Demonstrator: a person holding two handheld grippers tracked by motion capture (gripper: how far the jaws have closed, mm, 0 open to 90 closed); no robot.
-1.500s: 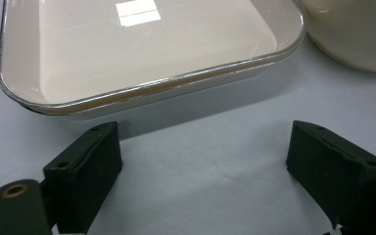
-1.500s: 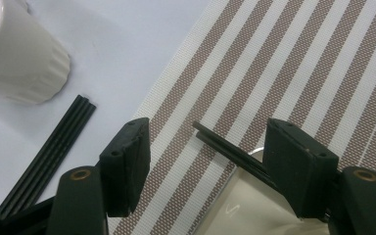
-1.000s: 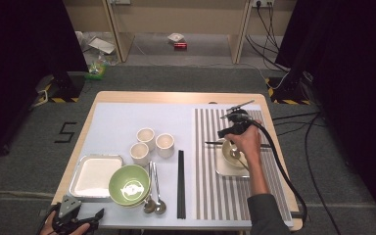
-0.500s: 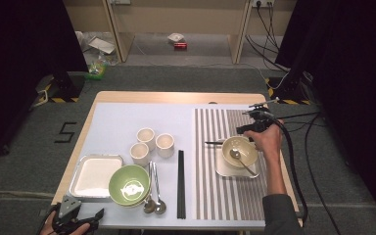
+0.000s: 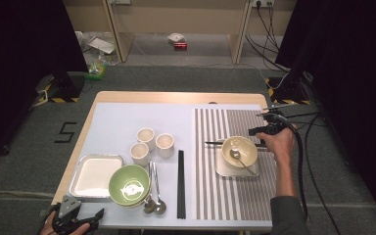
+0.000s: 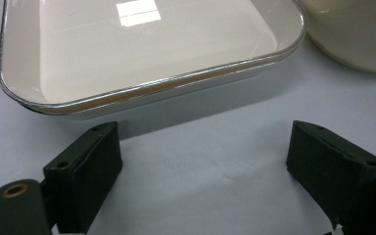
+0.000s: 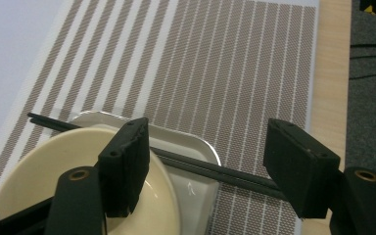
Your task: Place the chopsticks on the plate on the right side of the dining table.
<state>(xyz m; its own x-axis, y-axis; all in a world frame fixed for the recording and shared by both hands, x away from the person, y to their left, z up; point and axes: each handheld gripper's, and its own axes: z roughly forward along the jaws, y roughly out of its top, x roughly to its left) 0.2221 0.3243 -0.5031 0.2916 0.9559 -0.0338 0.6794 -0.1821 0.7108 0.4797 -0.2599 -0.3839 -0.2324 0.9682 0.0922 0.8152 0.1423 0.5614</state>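
Observation:
A cream bowl (image 5: 240, 147) with a spoon (image 5: 237, 156) in it stands on a small metal tray (image 5: 223, 171) on the striped mat. A pair of black chopsticks (image 5: 214, 143) lies across the tray's far edge, behind the bowl. My right gripper (image 5: 267, 130) hovers open just right of the bowl. In the right gripper view its jaws (image 7: 208, 128) stand wide above the chopsticks (image 7: 210, 169), beside the bowl (image 7: 73, 161), and press on nothing. My left gripper (image 5: 74, 219) rests open at the table's front left corner, its jaws (image 6: 203, 147) empty before a white tray (image 6: 142, 90).
The white tray (image 5: 80, 168) lies at the front left beside a green bowl (image 5: 129, 184). Three small cups (image 5: 146, 134) stand mid-table. Two spoons (image 5: 155, 195) and another pair of black chopsticks (image 5: 180, 183) lie near the front. The striped mat (image 5: 210, 196) covers the right half.
My right gripper has moved from above the cream bowl to the right, past the bowl's rim. Its jaws stayed apart. The left gripper has not moved.

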